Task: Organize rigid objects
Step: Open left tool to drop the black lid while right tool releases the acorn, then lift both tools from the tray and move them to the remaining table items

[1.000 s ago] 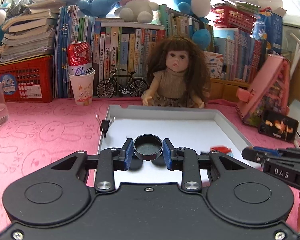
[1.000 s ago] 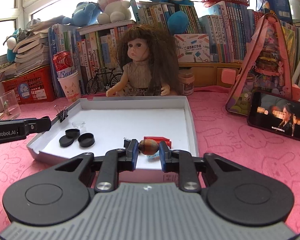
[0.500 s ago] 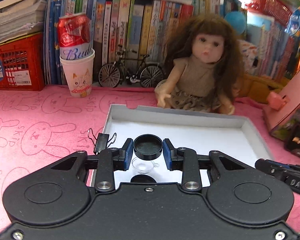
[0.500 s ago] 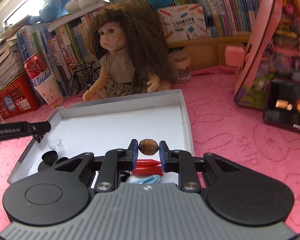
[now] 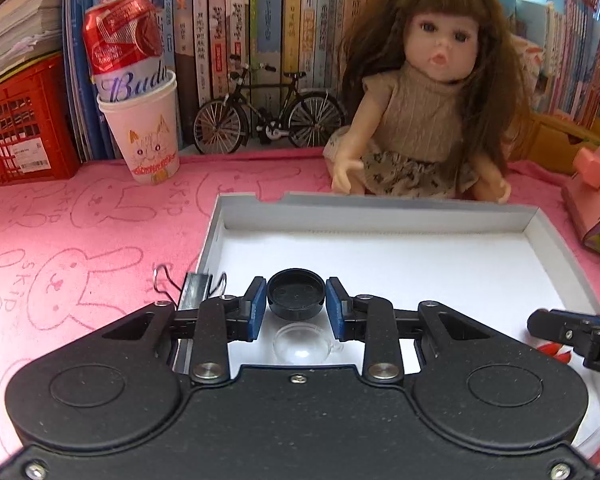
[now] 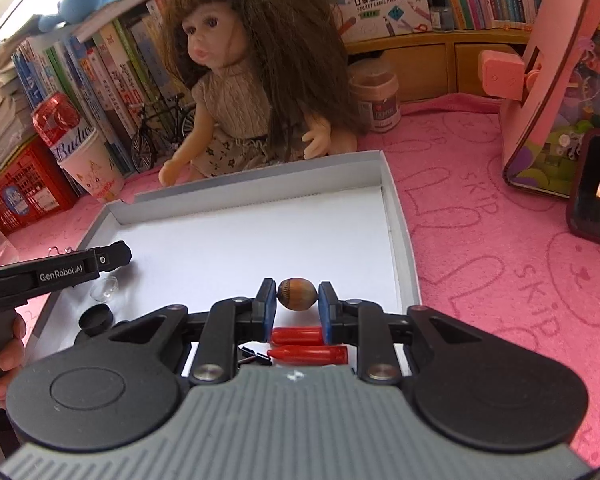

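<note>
Gripping a black round cap (image 5: 296, 294) between its blue pads, the left claw (image 5: 296, 307) hangs over the near left part of the white tray (image 5: 380, 210); a clear dome-shaped piece (image 5: 300, 346) lies on the tray floor just below the cap; a binder clip (image 5: 192, 288) sits on the tray's left rim. The right claw (image 6: 297, 306) is closed on a brown acorn-like nut (image 6: 297, 294) above the tray's near right part; two red pieces (image 6: 306, 346) lie beneath it; another black cap (image 6: 95, 318) rests near the left wall. The tray sits on the pink-covered counter (image 6: 500, 240), with a doll (image 5: 432, 92) behind it.
</note>
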A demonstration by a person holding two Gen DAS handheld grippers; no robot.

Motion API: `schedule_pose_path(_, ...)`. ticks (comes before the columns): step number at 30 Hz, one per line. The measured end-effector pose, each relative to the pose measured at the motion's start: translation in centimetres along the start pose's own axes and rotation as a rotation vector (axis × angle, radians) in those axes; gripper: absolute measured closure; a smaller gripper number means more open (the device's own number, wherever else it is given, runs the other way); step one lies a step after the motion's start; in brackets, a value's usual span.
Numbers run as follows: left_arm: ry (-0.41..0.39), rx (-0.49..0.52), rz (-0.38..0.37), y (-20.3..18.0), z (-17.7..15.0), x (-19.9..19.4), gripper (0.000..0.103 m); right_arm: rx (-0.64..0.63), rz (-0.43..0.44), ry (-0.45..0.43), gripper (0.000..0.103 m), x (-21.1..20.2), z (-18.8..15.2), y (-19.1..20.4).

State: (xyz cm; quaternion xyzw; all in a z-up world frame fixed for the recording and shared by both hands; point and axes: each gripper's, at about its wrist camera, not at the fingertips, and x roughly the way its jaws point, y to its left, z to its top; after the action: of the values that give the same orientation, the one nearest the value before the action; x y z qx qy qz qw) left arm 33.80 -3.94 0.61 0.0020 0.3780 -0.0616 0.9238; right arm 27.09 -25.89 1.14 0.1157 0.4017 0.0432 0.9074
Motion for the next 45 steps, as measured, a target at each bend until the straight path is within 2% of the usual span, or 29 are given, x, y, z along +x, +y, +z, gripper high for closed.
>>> schedule_pose_path(5, 0.006, 0.014, 0.016, -0.2, -0.6, 0.4, 0.073, -0.035, -0.027, 0.017, 0.075, 0.4, 0.0, 0.6)
schedule_pose_path(7, -0.004, 0.022, 0.027, -0.3, -0.7, 0.1, 0.073, -0.023, -0.023, -0.008, 0.067, 0.2, -0.2, 0.5)
schedule_pose_path(8, -0.015, 0.026, 0.033, -0.3, -0.8, -0.2, 0.071, -0.02, -0.025, -0.025, 0.058, -0.1, -0.3, 0.5)
schedule_pose_path(9, -0.024, 0.032, 0.029, -0.3, -1.0, -0.6, 0.068, -0.018, -0.021, -0.045, 0.049, -0.3, -0.4, 0.5)
schedule_pose_path(10, -0.033, 0.04, 0.02, -0.3, -1.1, -1.0, 0.061, -0.017, -0.018, -0.062, 0.043, -0.6, -0.5, 0.5)
schedule_pose_path(15, -0.073, 0.049, -0.009, -0.4, -1.7, -3.5, 0.051, -0.039, 0.003, -0.109, 0.037, -2.2, -1.2, 0.9)
schedule_pose_path(20, -0.134, 0.06, -0.023, -1.1, -2.3, -6.4, 0.032, -0.121, 0.028, -0.165, 0.03, -4.4, -2.3, 2.1)
schedule_pose_path(30, -0.163, 0.087, -0.07, -1.9, -5.0, -11.6, 0.031, -0.289, 0.075, -0.239, 0.02, -9.1, -5.7, 4.2)
schedule_pose_path(45, -0.144, 0.106, -0.146, -1.3, -11.4, -17.0, 0.029, -0.397, 0.198, -0.263, 0.016, -13.9, -10.9, 4.6)
